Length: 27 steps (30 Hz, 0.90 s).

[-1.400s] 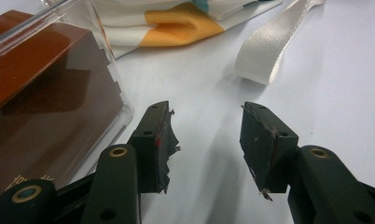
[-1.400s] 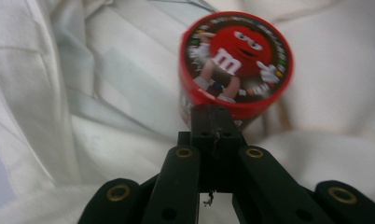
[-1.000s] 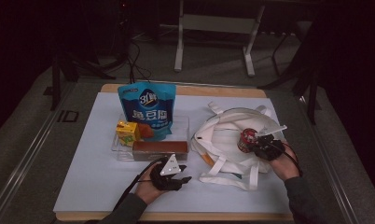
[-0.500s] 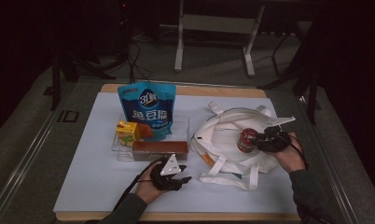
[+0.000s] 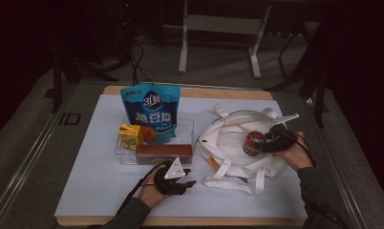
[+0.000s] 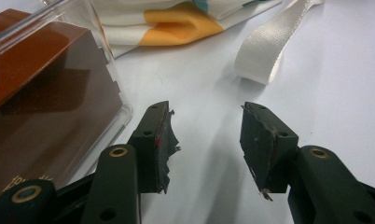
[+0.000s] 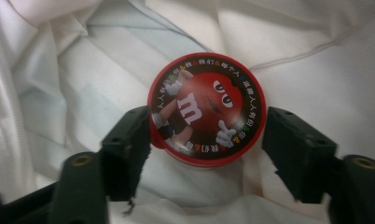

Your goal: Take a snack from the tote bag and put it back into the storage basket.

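A round red M&M's can (image 5: 251, 143) (image 7: 206, 116) lies on its side on the white tote bag (image 5: 228, 138) (image 7: 316, 70) at the right of the table. My right gripper (image 5: 269, 143) (image 7: 209, 116) sits just right of it. Its jaws have just been opening and now stand apart around the can's lid, with a gap on one side. My left gripper (image 5: 187, 177) (image 6: 205, 112) rests near the front edge, half open, with nothing but white table between its jaws.
A clear tray (image 5: 187, 126) (image 6: 115, 88) at centre holds a blue snack pouch (image 5: 152, 112), a yellow juice box (image 5: 130, 135) and a brown box (image 5: 164, 151) (image 6: 45, 88). A bag strap (image 6: 265, 51) lies ahead of the left gripper. The white mat (image 5: 94, 181) covers the wooden table.
The right gripper's jaws have opened off the red can and the hand has drawn back to the right; the can stays on the bag. The left hand has not moved.
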Available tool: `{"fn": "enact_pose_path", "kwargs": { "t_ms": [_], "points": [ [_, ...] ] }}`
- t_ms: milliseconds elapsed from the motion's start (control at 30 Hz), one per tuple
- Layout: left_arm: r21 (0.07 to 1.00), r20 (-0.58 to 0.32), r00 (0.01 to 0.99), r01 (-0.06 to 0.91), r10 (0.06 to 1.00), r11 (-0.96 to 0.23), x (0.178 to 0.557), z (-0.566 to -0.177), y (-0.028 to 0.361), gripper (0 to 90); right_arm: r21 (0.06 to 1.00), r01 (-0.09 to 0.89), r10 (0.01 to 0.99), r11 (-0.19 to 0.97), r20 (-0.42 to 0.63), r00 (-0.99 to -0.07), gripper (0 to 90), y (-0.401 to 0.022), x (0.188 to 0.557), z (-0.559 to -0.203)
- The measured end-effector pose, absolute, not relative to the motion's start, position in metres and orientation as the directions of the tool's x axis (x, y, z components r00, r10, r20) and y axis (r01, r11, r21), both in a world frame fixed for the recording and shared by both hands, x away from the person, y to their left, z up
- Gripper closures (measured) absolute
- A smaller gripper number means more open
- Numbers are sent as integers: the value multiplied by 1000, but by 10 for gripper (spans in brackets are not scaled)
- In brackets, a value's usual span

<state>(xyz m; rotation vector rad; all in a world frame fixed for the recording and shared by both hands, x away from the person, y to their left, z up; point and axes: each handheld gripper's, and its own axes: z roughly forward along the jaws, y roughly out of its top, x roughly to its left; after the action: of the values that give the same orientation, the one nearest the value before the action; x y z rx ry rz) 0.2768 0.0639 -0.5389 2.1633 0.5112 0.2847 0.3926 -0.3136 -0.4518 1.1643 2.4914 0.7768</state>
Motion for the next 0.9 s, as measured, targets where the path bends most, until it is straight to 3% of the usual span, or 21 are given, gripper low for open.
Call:
{"fn": "enact_pose_path", "kwargs": {
  "t_ms": [233, 900],
  "points": [
    [804, 21, 890, 256, 456, -537, 277, -539, 64, 528, 539, 625, 761, 564, -44, -647, 221, -306, 401, -460],
    [803, 23, 890, 255, 455, -539, 277, -539, 64, 528, 497, 668, 778, 554, -22, -628, 251, -298, 411, -475]
  ]
}}
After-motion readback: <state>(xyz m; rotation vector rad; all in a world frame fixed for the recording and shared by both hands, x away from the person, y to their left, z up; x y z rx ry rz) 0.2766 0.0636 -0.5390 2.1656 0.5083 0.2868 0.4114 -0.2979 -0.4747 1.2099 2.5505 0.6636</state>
